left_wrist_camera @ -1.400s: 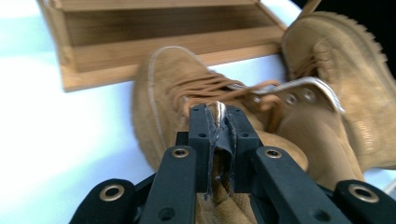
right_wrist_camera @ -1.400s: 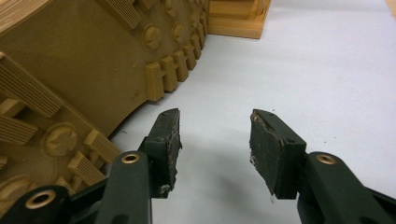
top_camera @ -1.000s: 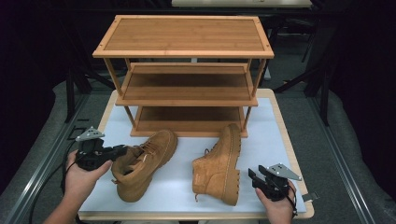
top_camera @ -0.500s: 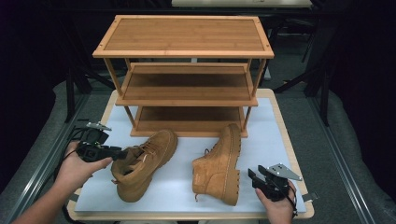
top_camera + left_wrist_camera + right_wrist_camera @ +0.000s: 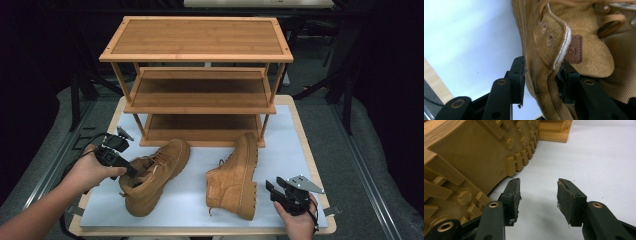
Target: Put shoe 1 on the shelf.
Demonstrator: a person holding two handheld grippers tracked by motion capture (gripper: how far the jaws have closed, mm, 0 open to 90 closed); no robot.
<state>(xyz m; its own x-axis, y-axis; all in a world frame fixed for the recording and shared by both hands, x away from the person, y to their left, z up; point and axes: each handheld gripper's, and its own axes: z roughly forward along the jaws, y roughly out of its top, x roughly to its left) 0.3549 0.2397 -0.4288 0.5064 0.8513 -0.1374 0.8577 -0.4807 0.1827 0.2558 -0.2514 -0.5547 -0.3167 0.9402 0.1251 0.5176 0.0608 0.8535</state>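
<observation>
Left hand-held gripper (image 5: 131, 171) at the worktop's (image 5: 200, 210) near-left part, clamped on the collar of the left boot (image 5: 152, 175). In the left gripper view the jaws of that gripper (image 5: 540, 80) pinch the suede ankle edge between them, one jaw outside the boot, one inside by the tongue; brown label patch just beyond the inner jaw. Boot stands on its sole, toe pointing toward the rack (image 5: 197, 75), heel toward the near edge.

Right boot (image 5: 237, 175) lies on its side, right of the first and apart from it, lugged sole facing the right edge, toe near the rack's front right leg.

Right hand-held gripper (image 5: 270, 189) near the near-right corner, just beside the lying boot's heel. Right gripper view: the gripper (image 5: 537, 195) has its jaws spread wide, nothing between them, bare white worktop (image 5: 599, 157) under the gap; boot sole (image 5: 469, 157) close on one side, not touching the pads as far as can be seen.

Rack sits at the far middle of the worktop, three wooden tiers.
</observation>
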